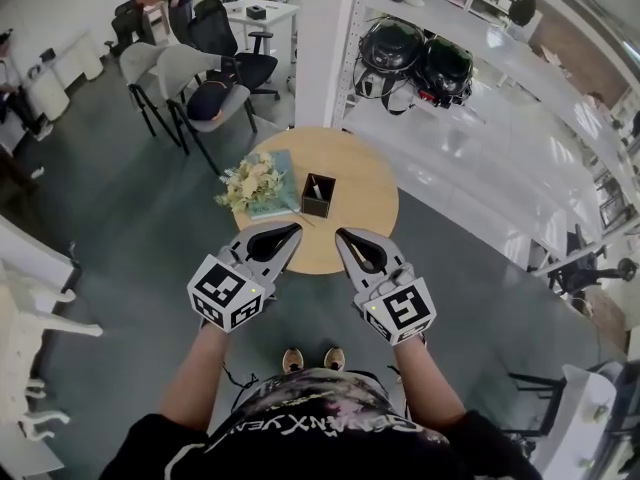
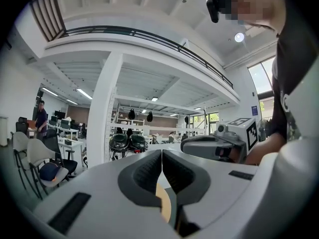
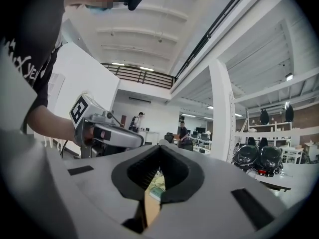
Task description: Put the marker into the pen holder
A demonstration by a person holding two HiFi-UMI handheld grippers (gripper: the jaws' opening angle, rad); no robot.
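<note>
I read left tool [image 1: 291,231] and right tool [image 1: 344,236] pressed together, empty, over round wooden tabletop [image 1: 366,182]; black square pen holder [image 1: 318,199] beyond.

One round table [image 1: 370,183] carries one pen holder [image 1: 318,196], one bouquet [image 1: 250,181] and one teal book [image 1: 283,168]. There are two claws: the left claw [image 1: 294,231] and the right claw [image 1: 341,235]. Two black helmets [image 1: 392,44] sit on one shelf [image 1: 520,63]. Two shoes [image 1: 291,359] show below.

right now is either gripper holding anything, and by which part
Nothing is held: the left gripper and the right gripper both have jaws shut together, empty.
</note>
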